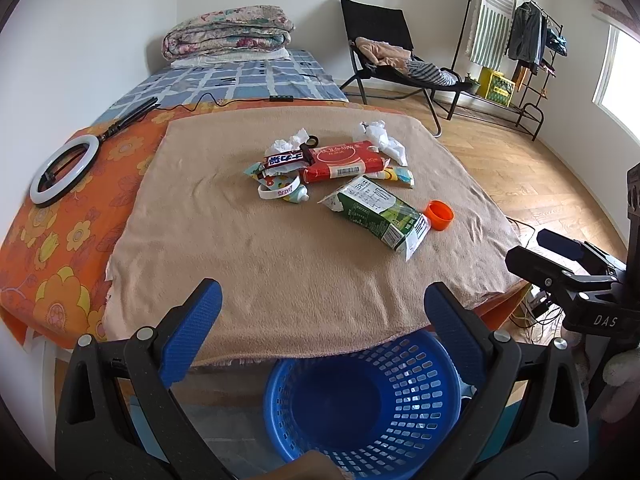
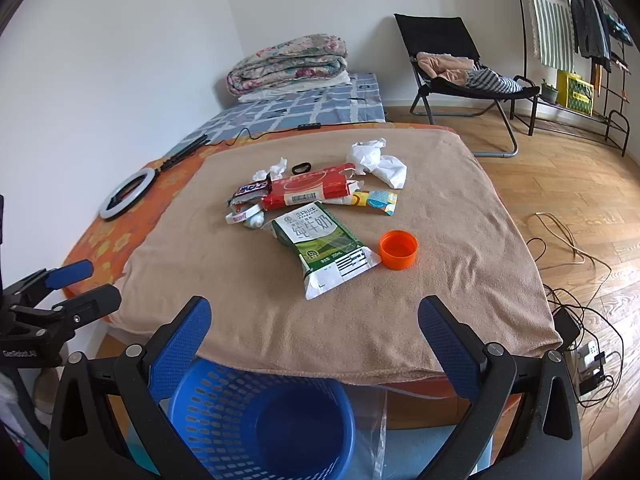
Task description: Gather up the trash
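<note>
A white ring light on a black stand [image 1: 64, 172] lies at the left of the frame on an orange flowered cloth [image 1: 60, 248]. Behind it, a folded floral quilt [image 1: 228, 32] sits on a blue checked bed [image 1: 248, 76]. At upper right stand a black folding chair heaped with clothes [image 1: 384, 52] and a black metal clothes rack [image 1: 520, 32]. Cables and a power strip [image 2: 588, 356] sprawl on the wooden floor [image 2: 560, 184].

- Left gripper [image 1: 320, 312]: black plastic frame, two fingers w/ blue textured pads [image 1: 191, 334], silver round screws at the joints.
- Right gripper [image 2: 314, 328]: same build, black w/ blue ribbed pads [image 2: 448, 344], silver screws; white "DAS" marking on its side in left wrist view.
</note>
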Demonstrator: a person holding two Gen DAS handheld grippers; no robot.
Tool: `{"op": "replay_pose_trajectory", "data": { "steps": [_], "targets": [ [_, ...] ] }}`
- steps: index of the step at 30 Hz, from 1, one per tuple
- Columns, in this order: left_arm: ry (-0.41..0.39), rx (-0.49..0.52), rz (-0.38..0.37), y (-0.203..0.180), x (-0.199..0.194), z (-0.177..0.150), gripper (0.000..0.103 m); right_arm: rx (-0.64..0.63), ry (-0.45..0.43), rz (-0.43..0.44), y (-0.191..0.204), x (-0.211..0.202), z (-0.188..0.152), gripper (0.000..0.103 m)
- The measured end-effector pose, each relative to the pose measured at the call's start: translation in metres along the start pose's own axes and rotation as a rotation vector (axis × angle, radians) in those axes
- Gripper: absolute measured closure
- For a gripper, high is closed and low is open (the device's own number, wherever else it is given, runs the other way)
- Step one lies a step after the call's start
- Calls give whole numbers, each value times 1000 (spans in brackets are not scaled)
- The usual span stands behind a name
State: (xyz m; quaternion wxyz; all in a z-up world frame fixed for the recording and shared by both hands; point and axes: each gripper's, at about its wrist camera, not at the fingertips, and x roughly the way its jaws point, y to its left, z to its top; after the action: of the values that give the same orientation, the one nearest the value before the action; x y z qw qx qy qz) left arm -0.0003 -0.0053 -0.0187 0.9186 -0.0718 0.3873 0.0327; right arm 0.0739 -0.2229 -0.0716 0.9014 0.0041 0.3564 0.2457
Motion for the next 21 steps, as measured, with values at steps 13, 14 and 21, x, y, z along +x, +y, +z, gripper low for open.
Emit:
{"op": "replay_pose_trajectory", "data": {
  "steps": [13,14,21],
  "targets": [
    [27,-15,-4,2,7,1,0,2,1,-3,-2,-1,-1,1],
    [26,-14,-4,2,7,0,0,1,0,-3,-2,-1,-1,1],
    [26,-14,-6,2,7,1,0,1,1,-4,-2,-1,-1,1]
  ]
}}
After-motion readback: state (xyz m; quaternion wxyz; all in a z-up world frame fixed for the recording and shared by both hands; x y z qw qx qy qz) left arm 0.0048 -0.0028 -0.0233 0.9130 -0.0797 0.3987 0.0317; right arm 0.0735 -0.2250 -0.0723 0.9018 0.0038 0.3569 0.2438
